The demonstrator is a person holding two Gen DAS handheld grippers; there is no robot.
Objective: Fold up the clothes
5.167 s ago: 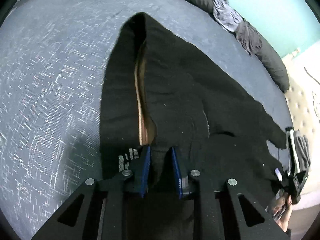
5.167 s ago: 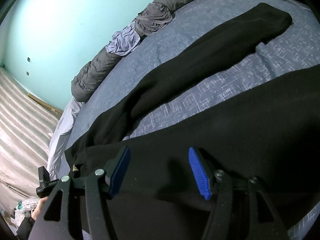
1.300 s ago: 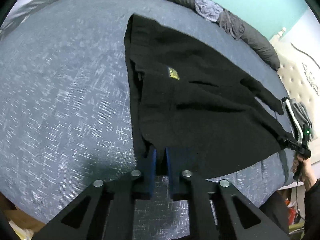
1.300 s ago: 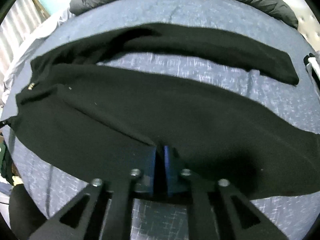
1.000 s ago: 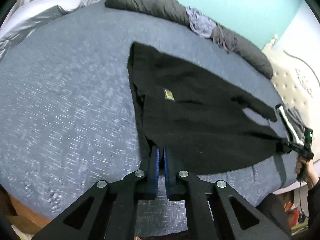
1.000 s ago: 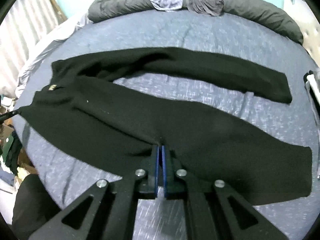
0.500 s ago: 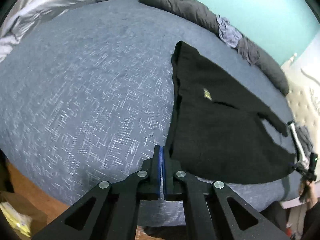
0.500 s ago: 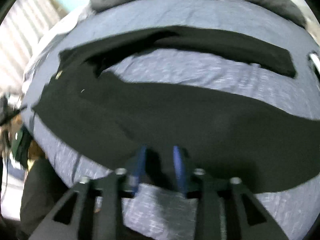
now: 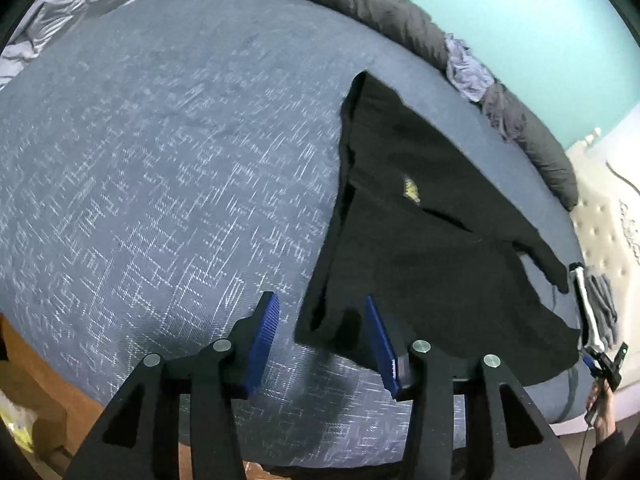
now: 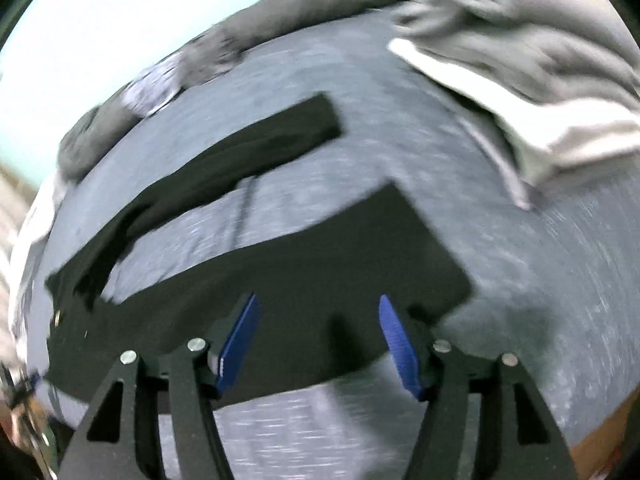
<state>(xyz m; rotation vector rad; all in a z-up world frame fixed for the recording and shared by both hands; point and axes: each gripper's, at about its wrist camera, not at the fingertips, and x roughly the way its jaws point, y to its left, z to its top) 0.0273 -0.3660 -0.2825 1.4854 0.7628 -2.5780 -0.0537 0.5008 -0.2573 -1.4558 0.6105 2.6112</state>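
Note:
A black long-sleeved garment (image 9: 432, 248) with a small yellow label (image 9: 410, 191) lies spread flat on the blue-grey bed (image 9: 160, 168). My left gripper (image 9: 322, 336) is open and empty, its blue pads either side of the garment's near corner. In the right wrist view, which is blurred, the garment (image 10: 280, 280) lies with one sleeve (image 10: 256, 148) stretched out beyond it. My right gripper (image 10: 320, 340) is open and empty over the garment's near edge.
A dark grey duvet roll (image 9: 384, 20) and a crumpled lilac cloth (image 9: 468, 72) line the bed's far edge by the teal wall. Grey and white folded clothes (image 10: 532, 72) lie at the right. The bed's front edge and wooden frame (image 9: 36, 384) are near.
Both grippers have opened and let go of the garment's edge. The garment now lies flat on the bed. The right gripper has swung right, towards the garment's end.

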